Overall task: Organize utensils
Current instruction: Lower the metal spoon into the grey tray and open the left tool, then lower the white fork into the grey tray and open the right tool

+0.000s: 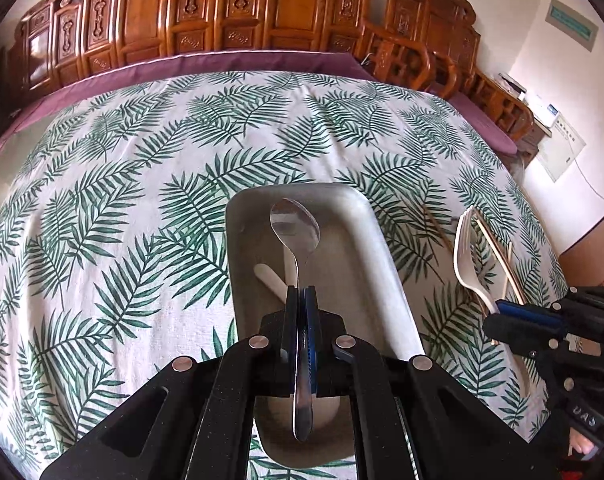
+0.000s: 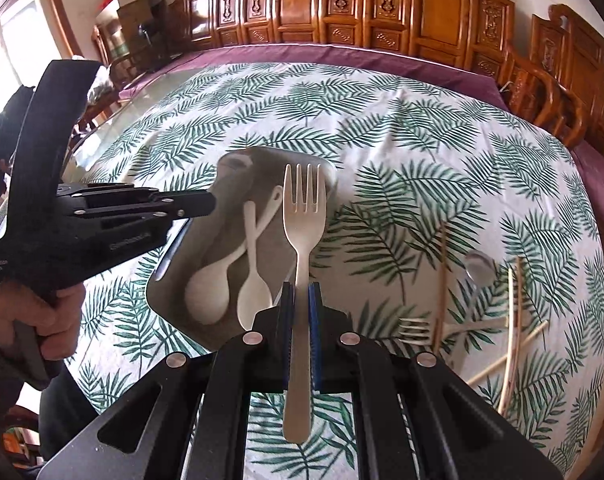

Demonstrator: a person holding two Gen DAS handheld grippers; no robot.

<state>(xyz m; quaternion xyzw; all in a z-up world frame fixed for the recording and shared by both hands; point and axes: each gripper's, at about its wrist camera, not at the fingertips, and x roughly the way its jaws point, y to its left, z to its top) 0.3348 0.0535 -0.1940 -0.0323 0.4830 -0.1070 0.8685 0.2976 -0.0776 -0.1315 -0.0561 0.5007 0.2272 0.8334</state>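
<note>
- A table covered by a white cloth printed with green fern leaves; a purple cloth shows at its far edge, with carved wooden chairs lined up behind.
- The left gripper is clamped nearly shut on the handle of a metal spoon. The spoon's bowl points away from the camera, above a grey tray.
- The tray sits on the cloth toward the near side. In the right wrist view, two white plastic spoons lie crossed inside it.
- The right gripper is closed tight on the handle of a pale plastic fork, prongs pointing away, over the right edge of the tray.
- On the cloth to the right of the tray lie loose wooden chopsticks, another pale fork and a second metal spoon, close together and partly overlapping.
- A hand grips the left tool's black handle at the left of the right wrist view.
- Writing: small white print on the left tool's body reads roughly "Data Acquisition System"; a second word along its arm is too blurred to read. A green sign and a white chart on the far right wall are also unreadable.
</note>
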